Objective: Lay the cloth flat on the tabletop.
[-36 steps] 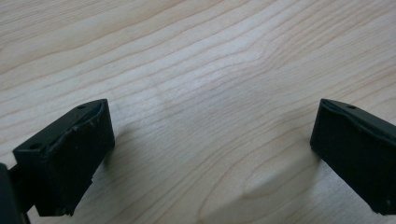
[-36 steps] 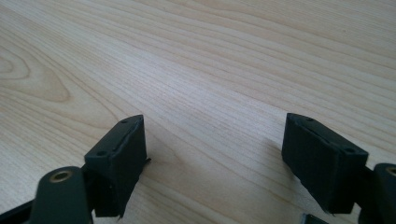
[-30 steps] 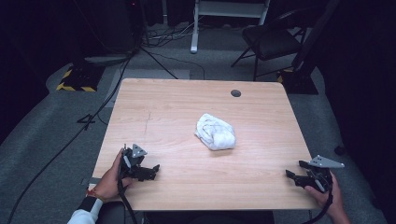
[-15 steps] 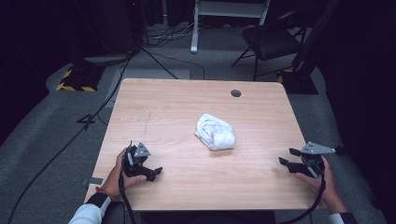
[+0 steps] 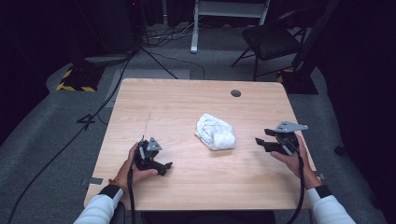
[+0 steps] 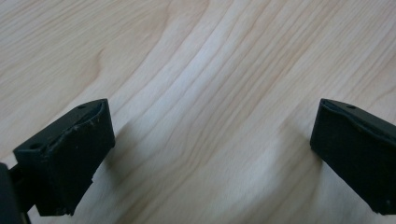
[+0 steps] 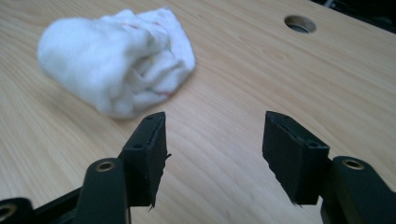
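Observation:
A crumpled white cloth (image 5: 215, 132) lies near the middle of the wooden table (image 5: 187, 102); the right gripper view shows the cloth (image 7: 116, 65) with thin coloured stripes, ahead and to the left of the jaws. My right gripper (image 5: 261, 140) hovers open to the right of the cloth, pointing at it, with nothing between its fingers (image 7: 149, 149). My left gripper (image 5: 163, 167) rests low at the table's front left, open, its jaws wide apart over bare wood (image 6: 210, 116).
A round cable hole (image 5: 236, 93) sits near the table's far right edge; it also appears as the hole (image 7: 299, 23) beyond the cloth. A chair (image 5: 271, 42) and cables lie on the floor behind the table.
My right gripper has moved from the front right corner inward and forward toward the cloth. My left gripper has shifted slightly right and turned.

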{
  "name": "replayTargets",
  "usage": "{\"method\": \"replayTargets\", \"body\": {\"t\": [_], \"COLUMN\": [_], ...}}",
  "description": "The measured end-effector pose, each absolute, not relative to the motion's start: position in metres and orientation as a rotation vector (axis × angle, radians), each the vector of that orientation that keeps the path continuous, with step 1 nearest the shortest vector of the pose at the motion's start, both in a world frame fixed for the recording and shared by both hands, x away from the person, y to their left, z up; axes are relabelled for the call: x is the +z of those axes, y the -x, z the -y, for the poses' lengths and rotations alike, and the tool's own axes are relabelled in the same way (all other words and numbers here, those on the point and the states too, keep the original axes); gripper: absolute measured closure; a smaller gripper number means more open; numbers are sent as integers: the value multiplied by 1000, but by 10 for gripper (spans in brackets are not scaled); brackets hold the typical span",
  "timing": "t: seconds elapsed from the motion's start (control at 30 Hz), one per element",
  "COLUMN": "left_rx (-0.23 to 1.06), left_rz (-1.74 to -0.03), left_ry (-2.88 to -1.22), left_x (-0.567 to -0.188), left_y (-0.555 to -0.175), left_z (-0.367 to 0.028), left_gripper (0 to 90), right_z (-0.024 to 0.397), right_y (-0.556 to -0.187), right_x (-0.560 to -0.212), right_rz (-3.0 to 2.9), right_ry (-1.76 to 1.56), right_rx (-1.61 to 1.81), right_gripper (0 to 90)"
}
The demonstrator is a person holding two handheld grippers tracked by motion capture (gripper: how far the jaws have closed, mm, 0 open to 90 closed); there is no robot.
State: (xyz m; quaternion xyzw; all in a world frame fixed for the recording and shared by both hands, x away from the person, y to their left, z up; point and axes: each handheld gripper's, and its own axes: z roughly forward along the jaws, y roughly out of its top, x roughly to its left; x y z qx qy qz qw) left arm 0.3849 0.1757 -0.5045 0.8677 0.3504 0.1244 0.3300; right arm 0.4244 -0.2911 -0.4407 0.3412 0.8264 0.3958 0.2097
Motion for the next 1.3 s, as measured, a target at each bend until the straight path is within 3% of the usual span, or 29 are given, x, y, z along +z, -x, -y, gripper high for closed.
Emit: {"method": "replayTargets", "body": {"t": [0.27, 0.6, 0.67, 0.83, 0.87, 1.1, 1.3], "left_rx": [318, 298, 296, 300, 300, 252, 212], "left_rz": [-885, -845, -842, -825, -822, -790, -748], "left_ry": [-2280, -2292, -2290, -2279, -2275, -2244, -2227], "left_x": [-504, -504, -504, -503, -503, -501, -500], "left_y": [-404, -425, -428, -435, -437, -450, -461], "left_z": [-148, -115, -109, -95, -93, -78, -60], "left_gripper": [4, 4, 13, 76, 95, 185, 217], "right_z": [214, 178, 179, 190, 192, 205, 212], "right_y": [-431, -437, -440, -440, -439, -433, -433], "right_x": [-447, -462, -467, -472, -473, -471, -469], "right_rz": [-2412, -2484, -2517, -2586, -2592, -2586, -2557], "right_ry": [-760, -716, -743, -714, -709, -699, -742], "right_rx": [1091, 1045, 1027, 1001, 1000, 974, 932], "right_gripper": [398, 393, 433, 659, 670, 667, 584]}}
